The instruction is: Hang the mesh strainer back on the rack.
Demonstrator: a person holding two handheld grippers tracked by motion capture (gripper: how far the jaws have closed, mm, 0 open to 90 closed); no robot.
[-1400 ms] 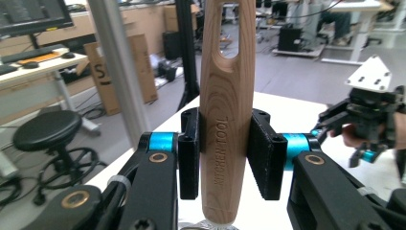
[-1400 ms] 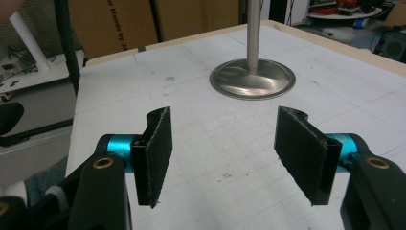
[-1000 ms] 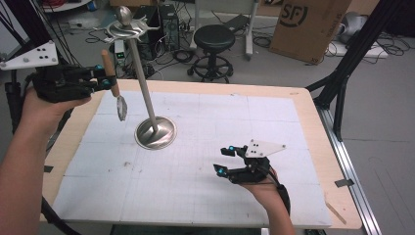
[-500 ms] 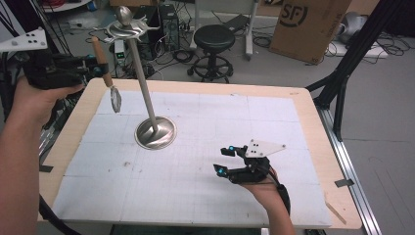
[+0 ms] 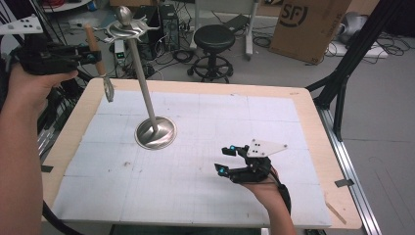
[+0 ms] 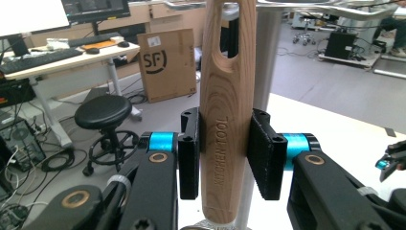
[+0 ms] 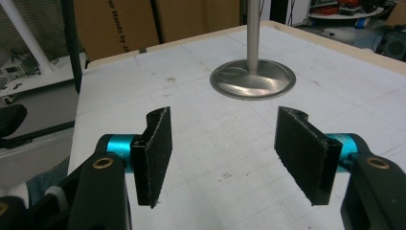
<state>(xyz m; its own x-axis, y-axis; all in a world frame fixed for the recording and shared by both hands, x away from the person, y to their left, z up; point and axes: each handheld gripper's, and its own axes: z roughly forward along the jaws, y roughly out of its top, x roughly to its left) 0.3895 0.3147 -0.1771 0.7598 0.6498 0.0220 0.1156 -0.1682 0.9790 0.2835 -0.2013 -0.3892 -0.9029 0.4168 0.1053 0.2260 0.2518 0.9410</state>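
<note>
My left gripper [image 5: 92, 55] is raised at the table's far left corner, shut on the wooden handle [image 6: 227, 120] of a kitchen utensil [image 5: 96, 54]. The handle stands upright between the pads and has a hanging slot at its top. The utensil's metal head [image 5: 108, 91] dangles below. Just right of it rises a metal stand [image 5: 145, 85] with a round base [image 5: 155, 133] and hooked arms at its top [image 5: 125, 28]. My right gripper [image 5: 230, 159] rests low on the white mat at the near right and is open, with nothing between its pads [image 7: 222, 148].
A white gridded mat [image 5: 205, 117] covers the wooden table [image 5: 313, 122]. Behind the table stand a black stool [image 5: 214, 41], a cardboard box [image 5: 308, 24] and tangled cables. A black tripod leg [image 5: 342, 83] stands off the right edge.
My left gripper has lifted the utensil up and to the left in the high view, so its metal head hangs higher beside the stand. The right gripper has stayed put.
</note>
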